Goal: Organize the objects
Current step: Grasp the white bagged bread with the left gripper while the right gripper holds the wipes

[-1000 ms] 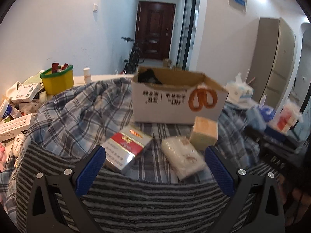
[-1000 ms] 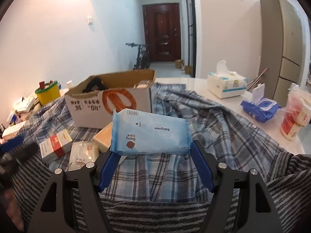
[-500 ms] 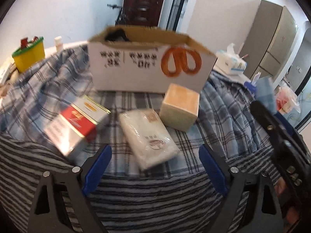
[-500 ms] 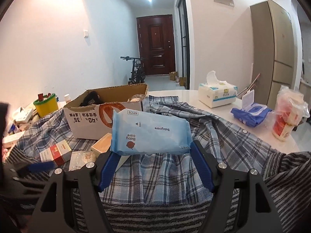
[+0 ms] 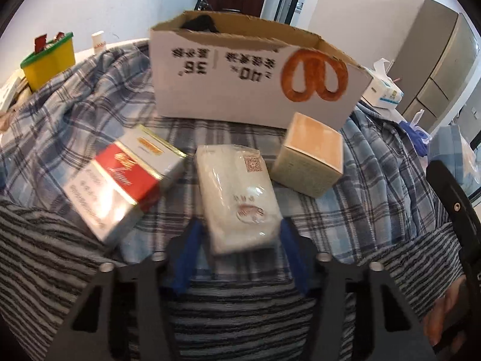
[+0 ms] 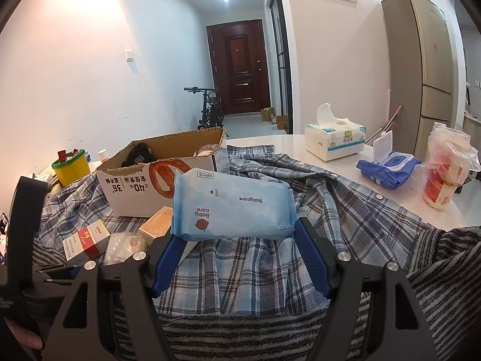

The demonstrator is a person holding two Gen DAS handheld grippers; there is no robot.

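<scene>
Left wrist view: left hand-held gripper (image 5: 237,240) lowered over clear-wrapped white pack (image 5: 237,192) on plaid cloth (image 5: 90,114), jaws just closing about its near end, contact of blue pads not certain through blur. Red-and-white carton (image 5: 120,177) to its left, tan box (image 5: 309,155) to its right, both loose before cardboard box (image 5: 249,90). Right wrist view: right hand-held gripper (image 6: 237,242) clenched on blue Babycare wipes pack (image 6: 233,206), held above cloth, not yet boxed. Cardboard box already containing dark item (image 6: 139,155) and a wrapped packet. Judged early to midway: four items left to stow.
</scene>
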